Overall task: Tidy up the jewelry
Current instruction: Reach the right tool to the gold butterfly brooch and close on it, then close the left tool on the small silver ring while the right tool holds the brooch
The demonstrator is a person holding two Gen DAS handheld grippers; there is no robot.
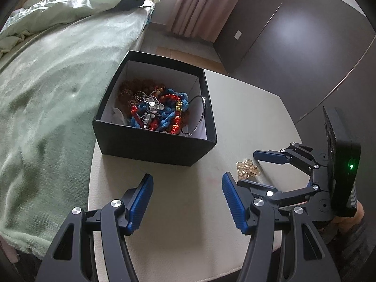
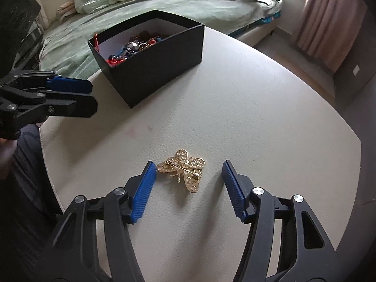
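A gold butterfly brooch [image 2: 184,170] lies pin side up on the cream table [image 2: 235,108]. My right gripper [image 2: 189,166] is open, its blue fingers on either side of the brooch, the left pad [image 2: 144,188] almost touching it. In the left wrist view the brooch [image 1: 248,169] lies between the right gripper's [image 1: 244,164] fingers. My left gripper [image 1: 186,181] is open and empty, above bare table in front of the black box [image 1: 150,145]. The box [image 2: 150,70] holds several tangled beads, cords and chains [image 1: 155,110].
A bed with a green blanket [image 1: 47,89] lies along the table's left side, right behind the box. Pink curtains [image 1: 197,2] and a dark wall [image 1: 305,47] stand beyond. The table's rounded edge [image 2: 352,155] is near on the right.
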